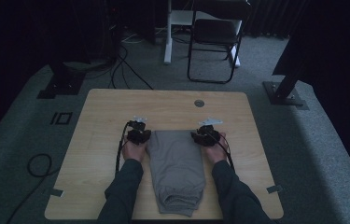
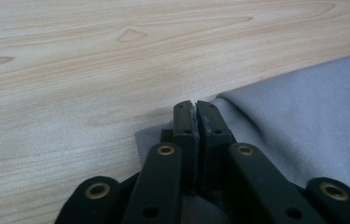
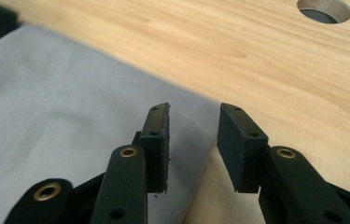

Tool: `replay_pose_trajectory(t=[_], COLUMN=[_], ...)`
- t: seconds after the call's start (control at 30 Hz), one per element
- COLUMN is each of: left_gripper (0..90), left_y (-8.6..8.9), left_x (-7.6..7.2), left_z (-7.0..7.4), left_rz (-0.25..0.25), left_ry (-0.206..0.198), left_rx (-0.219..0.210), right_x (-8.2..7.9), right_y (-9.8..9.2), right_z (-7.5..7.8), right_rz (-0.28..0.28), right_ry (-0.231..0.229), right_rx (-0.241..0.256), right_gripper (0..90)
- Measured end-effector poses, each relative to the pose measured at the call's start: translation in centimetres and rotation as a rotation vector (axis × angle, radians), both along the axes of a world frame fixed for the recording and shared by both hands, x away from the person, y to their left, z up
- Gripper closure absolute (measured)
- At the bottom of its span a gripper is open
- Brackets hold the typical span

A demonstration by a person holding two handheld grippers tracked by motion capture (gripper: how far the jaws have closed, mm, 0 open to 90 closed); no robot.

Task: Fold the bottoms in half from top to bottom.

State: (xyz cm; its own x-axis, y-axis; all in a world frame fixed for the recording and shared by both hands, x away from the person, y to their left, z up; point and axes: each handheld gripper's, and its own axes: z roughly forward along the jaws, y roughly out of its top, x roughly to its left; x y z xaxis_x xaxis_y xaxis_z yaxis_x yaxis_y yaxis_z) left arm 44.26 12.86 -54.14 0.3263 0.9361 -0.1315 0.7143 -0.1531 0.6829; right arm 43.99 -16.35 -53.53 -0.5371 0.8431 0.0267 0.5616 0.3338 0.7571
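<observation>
Folded grey trousers [image 1: 177, 168] lie lengthwise from the table's [image 1: 102, 107] near edge toward its middle. Your left gripper [image 2: 194, 105] is clamped on the far left corner; your right gripper [image 3: 192, 114], jaws apart, straddles the far right corner, cloth between them.

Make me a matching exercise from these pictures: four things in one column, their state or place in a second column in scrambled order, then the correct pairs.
Things:
1. left gripper
2. right gripper
3. grey garment
4. round hole

States or places:
A. lies folded on the table between the two hands
B. jaws apart over the cloth's corner
C. cut through the tabletop near its far edge
D. jaws closed on the cloth's edge

Pairs: 1-D, 2-B, 3-A, 4-C
</observation>
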Motion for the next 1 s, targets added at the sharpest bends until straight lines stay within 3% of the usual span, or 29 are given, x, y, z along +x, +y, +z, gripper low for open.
replay_pose_trajectory(t=[0.13,0.23,0.33,0.5,0.67,0.7,0.77,0.9,0.97,1.0], left_gripper=[89.7,90.0,90.0,90.0,84.9,84.9,77.1,70.5,69.9,75.5], left_y=[-0.1,0.2,1.0,3.2,3.4,3.3,3.0,2.2,2.0,1.9], left_x=[-0.1,-0.2,-0.5,-1.4,-1.5,-1.3,-0.8,0.3,0.7,0.8], left_z=[0.0,0.0,0.1,0.5,0.7,0.8,0.8,0.2,-0.2,-0.4], left_rz=[0.001,0.006,0.025,0.099,0.107,0.111,0.107,0.107,0.09,0.068], left_ry=[-0.005,-0.013,-0.023,-0.059,-0.071,-0.076,-0.067,-0.04,-0.021,-0.008], left_rx=[-0.005,-0.03,-0.043,-0.098,-0.091,-0.113,-0.109,-0.086,-0.092,-0.087], right_x=[1.9,2.7,2.6,2.6,2.7,2.8,3.1,3.2,3.2,3.2], right_y=[0.4,0.7,0.9,0.7,0.6,0.5,0.4,0.4,0.4,0.4], right_z=[-0.4,-0.9,-1.1,-1.1,-1.2,-1.2,-1.1,-1.0,-1.0,-1.0], right_rz=[-0.04,-0.062,-0.062,-0.059,-0.062,-0.062,-0.061,-0.061,-0.06,-0.06], right_ry=[0.037,0.083,0.082,0.079,0.083,0.092,0.104,0.104,0.102,0.101], right_rx=[0.013,-0.005,-0.023,-0.023,-0.011,-0.004,-0.012,-0.022,-0.024,-0.027], right_gripper=[64.0,75.9,78.8,77.7,72.1,69.3,66.3,64.1,63.1,62.5])
